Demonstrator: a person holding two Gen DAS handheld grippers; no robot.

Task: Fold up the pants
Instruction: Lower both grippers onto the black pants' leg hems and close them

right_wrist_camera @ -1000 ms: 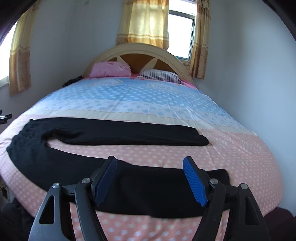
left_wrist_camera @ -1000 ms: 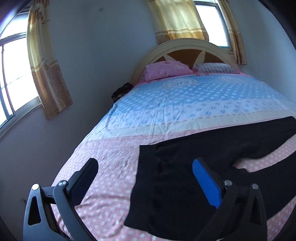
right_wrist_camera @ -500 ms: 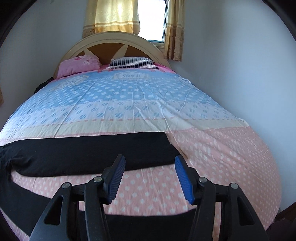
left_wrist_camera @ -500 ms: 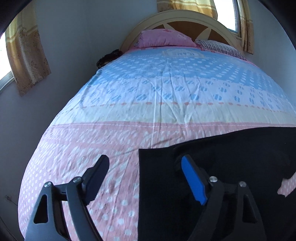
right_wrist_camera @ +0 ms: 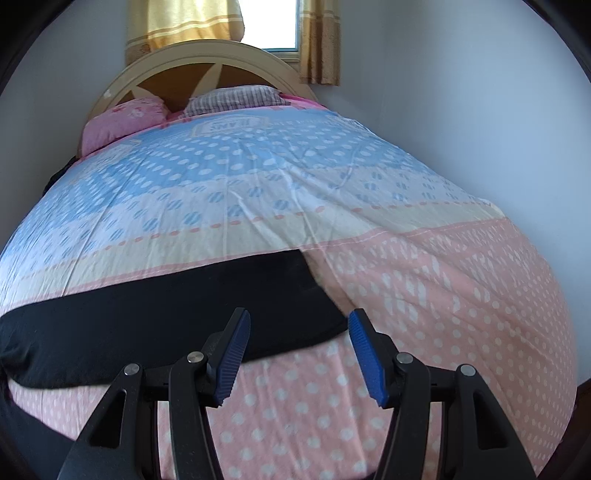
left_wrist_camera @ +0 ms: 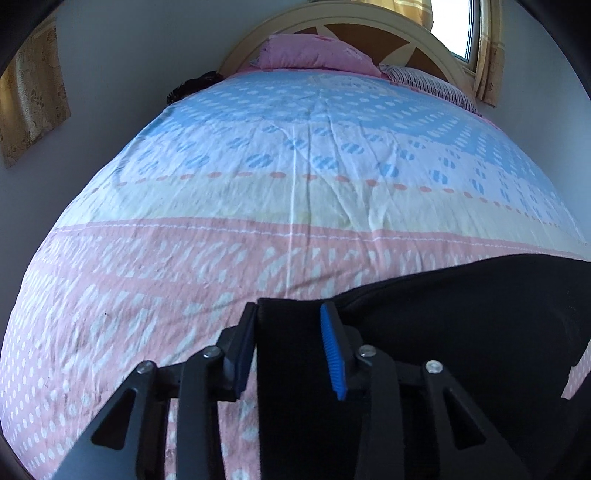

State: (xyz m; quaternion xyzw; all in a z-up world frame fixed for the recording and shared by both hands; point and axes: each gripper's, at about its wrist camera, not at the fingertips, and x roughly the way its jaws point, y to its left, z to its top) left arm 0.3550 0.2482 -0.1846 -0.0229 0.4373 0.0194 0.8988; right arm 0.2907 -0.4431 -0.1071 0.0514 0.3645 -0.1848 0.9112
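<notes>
Pants (left_wrist_camera: 461, 332) lie black across the pink end of the bedspread (left_wrist_camera: 295, 177), the left gripper (left_wrist_camera: 290, 345) with fingers apart astride a corner of the cloth, the right gripper (right_wrist_camera: 297, 356) spread wide at the far leg's end (right_wrist_camera: 295, 295).

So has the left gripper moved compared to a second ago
Yes. The left gripper has dropped forward toward the black pants; against the headboard, now at the frame's top, it sits lower. Its jaws have narrowed but stand apart around the waistband corner.
</notes>
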